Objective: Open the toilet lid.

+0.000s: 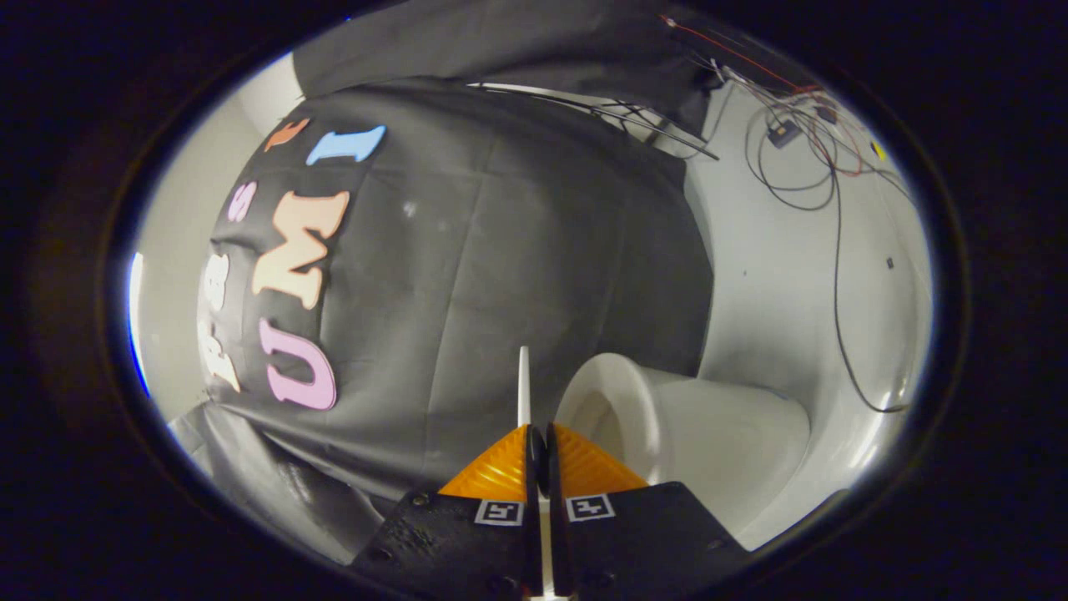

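Nearest to us, our gripper (538,442) has its two fingers drawn almost together, with only a narrow slit left between them. In that slit sits the thin white toilet lid (524,388), seen edge-on: both fingers press on it, and its edge runs straight on past the fingertips as a slim pale strip. The whole view is rolled onto its side, so the lid's edge stands like a vertical blade ahead of us.

Just beyond the fingers, beside the lid's edge, we see the white toilet bowl (667,417), its rounded rim (584,392) open toward the lid and its smooth body stretching away from us. The lid stands apart from the rim, lifted clear of it.

Behind the bowl and lid hangs the black cloth wall (501,267), creased in broad folds. Farther off, past the cloth's edge, a pale wall (776,275) carries loose dark cables (837,250) with some red wires (801,92) and a small dark box (783,132).
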The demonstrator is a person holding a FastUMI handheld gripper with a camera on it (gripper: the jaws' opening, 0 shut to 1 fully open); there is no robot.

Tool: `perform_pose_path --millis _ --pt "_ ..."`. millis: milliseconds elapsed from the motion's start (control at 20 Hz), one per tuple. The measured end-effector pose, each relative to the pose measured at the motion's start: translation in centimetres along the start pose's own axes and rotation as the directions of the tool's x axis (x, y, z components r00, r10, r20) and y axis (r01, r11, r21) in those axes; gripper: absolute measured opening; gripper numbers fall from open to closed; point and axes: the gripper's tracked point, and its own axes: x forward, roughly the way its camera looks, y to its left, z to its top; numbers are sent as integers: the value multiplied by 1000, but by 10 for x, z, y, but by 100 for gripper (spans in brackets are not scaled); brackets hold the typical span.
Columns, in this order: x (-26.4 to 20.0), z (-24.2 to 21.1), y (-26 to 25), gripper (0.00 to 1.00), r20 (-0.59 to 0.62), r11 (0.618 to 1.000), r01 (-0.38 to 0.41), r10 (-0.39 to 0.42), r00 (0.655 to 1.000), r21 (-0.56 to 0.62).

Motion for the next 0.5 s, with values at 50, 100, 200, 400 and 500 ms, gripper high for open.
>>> perform_pose_path --millis 50,100,200,400,500 --pt "-2 -1 15 4 9 999 -13 13 1000 -31" --pt "-3 -5 32 5 12 997 -26 27 1000 -66" --pt "-4 -12 65 5 16 989 -37 39 999 -145" --pt "-6 -35 132 6 0 942 -49 52 999 -333" --pt "-11 -48 159 7 -5 906 -47 49 999 -420"
